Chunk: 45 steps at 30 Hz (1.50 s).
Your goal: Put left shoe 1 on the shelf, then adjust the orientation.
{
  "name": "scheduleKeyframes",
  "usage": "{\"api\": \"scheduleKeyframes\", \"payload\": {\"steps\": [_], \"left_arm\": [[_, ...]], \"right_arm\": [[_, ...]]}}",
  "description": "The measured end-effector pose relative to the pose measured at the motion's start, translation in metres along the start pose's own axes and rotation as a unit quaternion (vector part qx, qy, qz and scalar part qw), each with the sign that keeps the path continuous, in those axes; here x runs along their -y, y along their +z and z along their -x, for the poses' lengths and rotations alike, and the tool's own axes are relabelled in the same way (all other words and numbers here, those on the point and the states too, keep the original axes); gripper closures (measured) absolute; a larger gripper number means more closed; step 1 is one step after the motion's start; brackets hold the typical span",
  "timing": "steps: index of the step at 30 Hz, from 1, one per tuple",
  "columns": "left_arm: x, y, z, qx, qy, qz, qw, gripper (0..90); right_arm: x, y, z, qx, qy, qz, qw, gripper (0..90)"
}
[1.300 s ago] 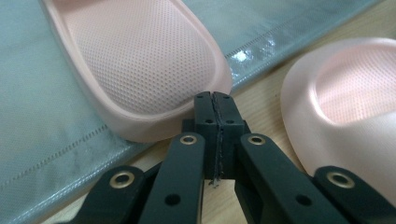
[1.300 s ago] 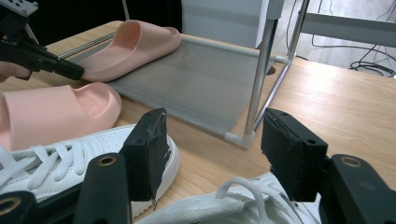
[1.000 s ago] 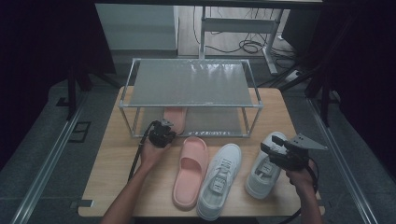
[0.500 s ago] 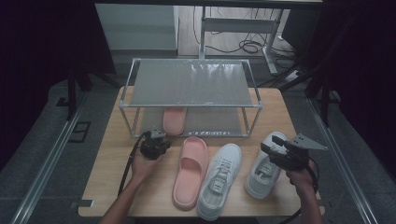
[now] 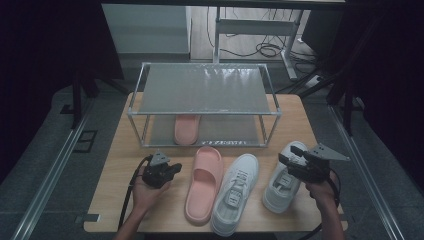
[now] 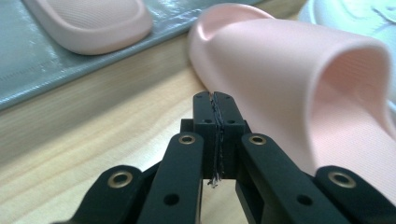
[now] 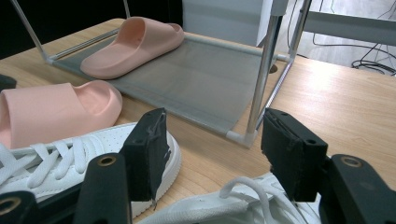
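1. Left claw (image 5: pixel 172 169): jaws pressed together, nothing between them, just left of the pink slipper (image 5: pixel 204 182) on the table (image 5: pixel 115 165).
2. Right claw (image 5: pixel 287 155): jaws wide apart, empty, above the right white sneaker (image 5: pixel 280 187).
3. Second white sneaker (image 5: pixel 235 192) lies between the slipper and the right sneaker.
4. Other pink slipper (image 5: pixel 187 128) sits on the lower shelf of the rack (image 5: pixel 205 90).

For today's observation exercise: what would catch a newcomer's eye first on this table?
A row of footwear lies on the wooden table: a pink slipper beside two white sneakers. Behind them stands a metal shoe rack, its lower shelf holding the matching pink slipper. A hand-held gripper sits at each end of the row, the left shut, the right open over the outer sneaker.
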State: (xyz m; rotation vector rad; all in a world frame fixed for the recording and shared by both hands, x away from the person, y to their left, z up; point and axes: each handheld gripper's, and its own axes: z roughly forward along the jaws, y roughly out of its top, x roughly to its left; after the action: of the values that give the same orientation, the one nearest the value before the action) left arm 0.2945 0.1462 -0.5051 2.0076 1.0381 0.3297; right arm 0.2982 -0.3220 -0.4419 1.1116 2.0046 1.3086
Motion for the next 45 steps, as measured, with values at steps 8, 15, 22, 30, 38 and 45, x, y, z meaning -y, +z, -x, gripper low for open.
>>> {"api": "scheduleKeyframes", "payload": {"steps": [8, 15, 22, 30, 38, 45], "left_arm": [[0.005, -0.009, 0.009, 0.017, -0.001, 0.004, 0.9998, 89.4], [0.011, -0.013, 0.016, 0.026, 0.002, -0.001, 0.9997, 90.0], [0.01, -0.016, 0.026, 0.04, 0.008, 0.004, 0.9992, 90.0], [0.007, -0.017, 0.041, 0.059, 0.017, 0.011, 0.9981, 90.0], [0.004, -0.008, 0.047, 0.066, 0.023, 0.002, 0.9976, 90.0], [0.001, 0.002, 0.049, 0.068, 0.025, -0.005, 0.9974, 90.0]], "right_arm": [[0.0, 0.0, -0.001, 0.0, 0.0, -0.001, 1.0, 41.1], [0.0, 0.003, -0.002, -0.002, -0.003, -0.004, 1.0, 41.1], [0.0, 0.002, -0.002, -0.002, -0.003, -0.002, 1.0, 41.1], [0.0, 0.002, -0.003, -0.003, -0.004, -0.003, 1.0, 41.1], [0.0, 0.002, -0.003, -0.003, -0.005, -0.002, 1.0, 41.1], [0.0, 0.003, -0.003, -0.003, -0.005, -0.004, 1.0, 41.1]]}}
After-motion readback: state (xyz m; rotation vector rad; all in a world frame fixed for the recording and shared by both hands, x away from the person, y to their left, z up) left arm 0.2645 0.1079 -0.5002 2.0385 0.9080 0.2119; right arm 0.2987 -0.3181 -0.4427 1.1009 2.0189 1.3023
